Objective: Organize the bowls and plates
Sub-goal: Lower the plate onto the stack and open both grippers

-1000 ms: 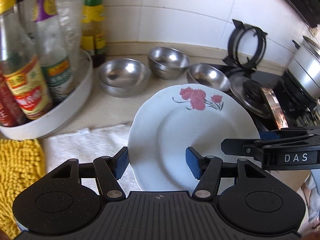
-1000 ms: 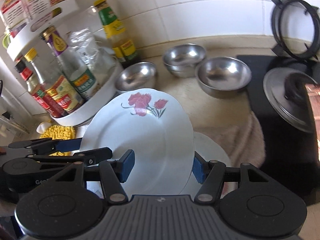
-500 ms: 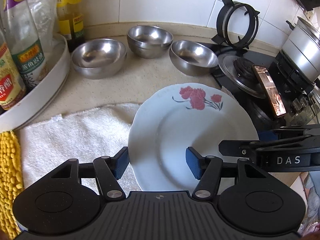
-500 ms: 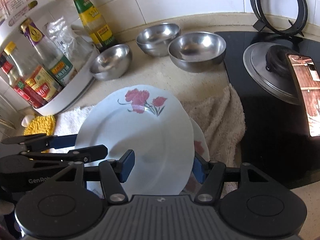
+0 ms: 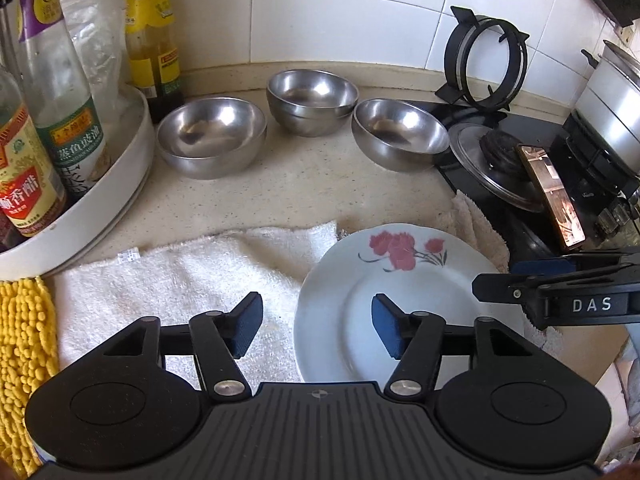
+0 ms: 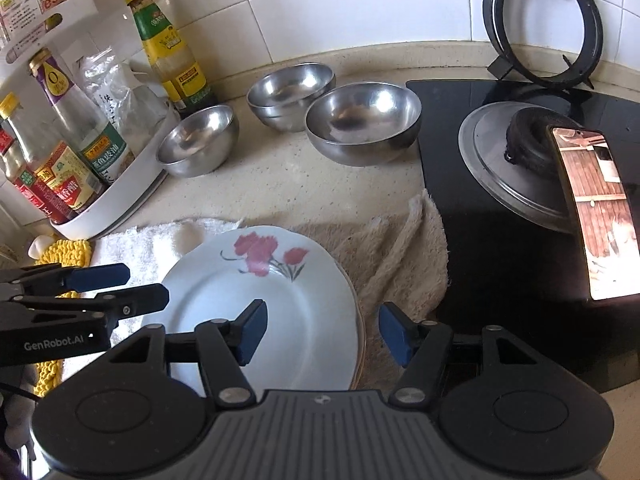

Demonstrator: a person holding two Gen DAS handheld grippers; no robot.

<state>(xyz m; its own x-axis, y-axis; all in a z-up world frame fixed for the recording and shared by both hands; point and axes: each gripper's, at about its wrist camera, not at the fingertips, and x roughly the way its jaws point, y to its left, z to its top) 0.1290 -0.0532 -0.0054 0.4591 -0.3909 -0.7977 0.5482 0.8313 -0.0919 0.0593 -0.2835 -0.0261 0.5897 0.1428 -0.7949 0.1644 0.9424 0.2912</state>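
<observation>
A white plate with red flowers [image 5: 404, 280] [image 6: 272, 300] lies on top of another plate on the beige towel [image 6: 400, 256]. Several steel bowls stand at the back of the counter: one at the left [image 5: 212, 136] [image 6: 198, 144], a nested pair in the middle [image 5: 312, 100] [image 6: 290, 94], one at the right [image 5: 400, 132] [image 6: 362, 120]. My left gripper [image 5: 318, 330] is open, its jaws astride the plate's left edge without touching it. My right gripper [image 6: 322, 332] is open astride the plate's right edge.
A white turntable rack [image 5: 100, 196] with sauce bottles stands at the left. A white towel [image 5: 192, 276] and yellow mat [image 5: 20, 344] lie in front. The black stove [image 6: 520, 240] at the right carries a lid, a phone [image 6: 592, 216] and a pan support [image 6: 540, 24].
The plate, held up between both grippers before, has come down onto the other plate on the towel. Both grippers have opened and let it go.
</observation>
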